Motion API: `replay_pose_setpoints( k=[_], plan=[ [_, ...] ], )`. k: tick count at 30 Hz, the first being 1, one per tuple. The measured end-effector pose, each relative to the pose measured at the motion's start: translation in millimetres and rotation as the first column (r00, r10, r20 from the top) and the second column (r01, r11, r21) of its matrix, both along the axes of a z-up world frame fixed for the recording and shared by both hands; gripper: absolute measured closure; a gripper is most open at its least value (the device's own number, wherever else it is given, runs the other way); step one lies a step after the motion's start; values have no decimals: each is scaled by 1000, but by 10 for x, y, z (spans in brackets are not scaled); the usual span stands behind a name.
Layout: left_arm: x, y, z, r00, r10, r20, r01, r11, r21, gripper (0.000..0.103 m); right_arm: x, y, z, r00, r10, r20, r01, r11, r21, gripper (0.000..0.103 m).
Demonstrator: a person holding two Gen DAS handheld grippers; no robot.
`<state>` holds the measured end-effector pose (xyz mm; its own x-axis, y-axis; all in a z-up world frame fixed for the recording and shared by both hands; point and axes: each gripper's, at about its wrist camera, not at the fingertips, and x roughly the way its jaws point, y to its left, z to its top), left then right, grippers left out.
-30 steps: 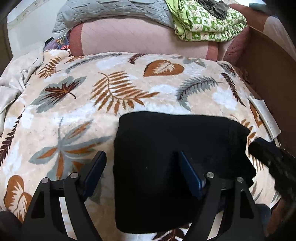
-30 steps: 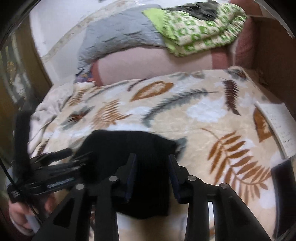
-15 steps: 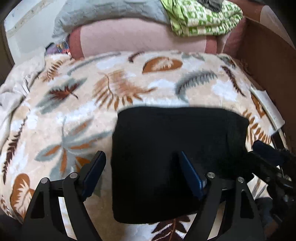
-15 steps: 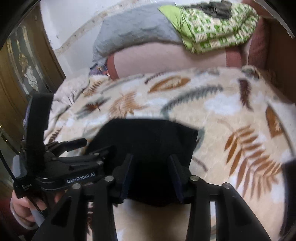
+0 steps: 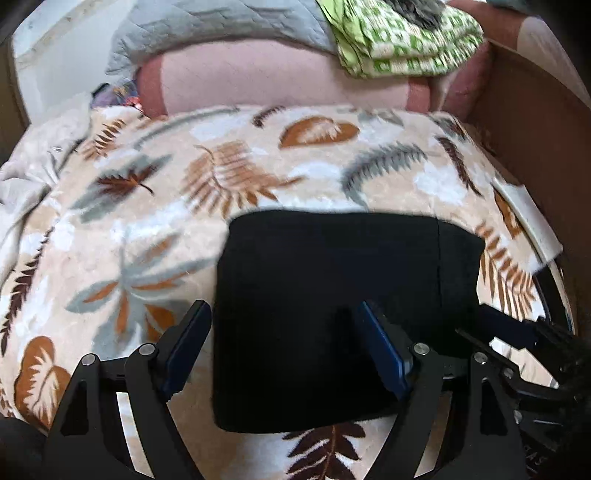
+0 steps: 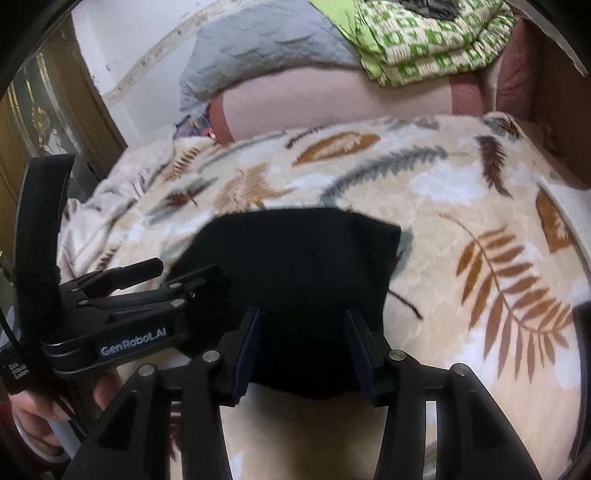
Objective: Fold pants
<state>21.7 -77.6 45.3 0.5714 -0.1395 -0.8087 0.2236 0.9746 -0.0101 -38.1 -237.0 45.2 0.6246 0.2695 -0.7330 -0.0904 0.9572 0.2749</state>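
Observation:
The black pants (image 5: pixel 332 295) lie folded into a flat rectangle on the leaf-patterned blanket (image 5: pixel 147 206). My left gripper (image 5: pixel 282 310) hovers open over their near left edge, one finger over the blanket and one over the cloth, holding nothing. In the right wrist view the pants (image 6: pixel 295 266) sit just ahead of my right gripper (image 6: pixel 303 314). Its jaws are opening above the near edge, with no cloth pinched between the pads. The left gripper (image 6: pixel 181 271) reaches in from the left there, held by a person's hand (image 6: pixel 33 417). The right gripper (image 5: pixel 476 321) shows at the left view's right edge.
At the back lie a pink bolster (image 5: pixel 280 74), a grey quilt (image 5: pixel 207 26) and a folded green-and-white blanket (image 5: pixel 406 40). A brown board (image 5: pixel 535 122) lines the right side, with a white sheet (image 5: pixel 532 221) beside it. A wooden door (image 6: pixel 44 122) stands at the left.
The right gripper's jaws have spread wider and drawn back toward the pants' near edge. The pants now lie flatter. The left gripper has stayed where it was.

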Motion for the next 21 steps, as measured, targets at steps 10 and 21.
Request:
replay_pose_setpoints(
  k=[10,21],
  plan=[
    [-7,39,-4,1000,-5,28,5,1000,-12,18,-54,15,62,999,-35,21,36,998,-47,55],
    [35,132,186,998,26,63,-26,1000,0,18,20,45,224,996,-71,56,74,996,-53,47]
  ],
)
